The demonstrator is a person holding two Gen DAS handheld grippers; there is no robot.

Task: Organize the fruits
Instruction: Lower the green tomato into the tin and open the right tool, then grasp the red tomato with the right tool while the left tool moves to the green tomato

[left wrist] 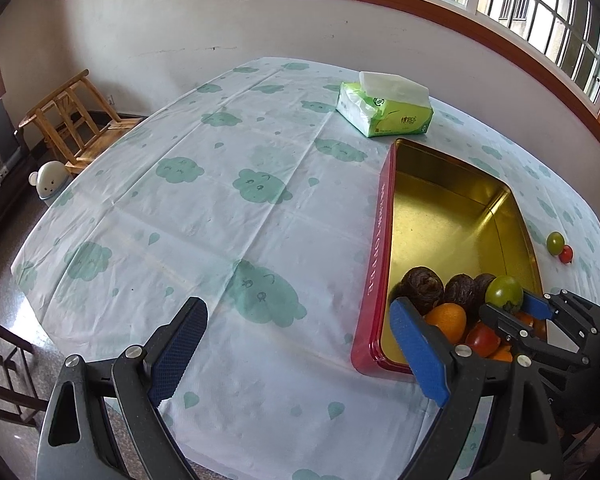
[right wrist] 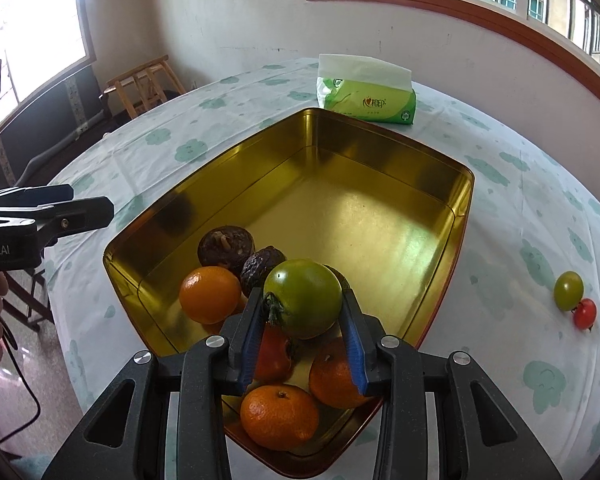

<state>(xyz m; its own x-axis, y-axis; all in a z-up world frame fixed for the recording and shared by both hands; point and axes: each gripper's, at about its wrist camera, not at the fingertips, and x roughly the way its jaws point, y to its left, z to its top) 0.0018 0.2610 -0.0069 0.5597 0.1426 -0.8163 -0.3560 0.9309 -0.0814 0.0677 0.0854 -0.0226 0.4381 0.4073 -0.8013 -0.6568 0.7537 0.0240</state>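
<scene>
Tin [right wrist: 440, 184] ahead of right jaws; tangerines [right wrist: 210, 294] in its near end; tissue pack [right wrist: 366, 100] behind tin; two tomatoes [right wrist: 569, 291] right on tablecloth [right wrist: 520, 208].

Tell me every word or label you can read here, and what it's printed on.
"obot.AI": on the left tongs, cut off by the picture's edge.
Red lettering and a round green mark: on the tissue pack, too blurred to read.
Pale lettering along the tin's red side: unreadable.

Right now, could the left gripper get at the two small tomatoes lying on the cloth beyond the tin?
Probably not directly: the tin and the right gripper, holding a green tomato, lie between the open left gripper and them.
</scene>
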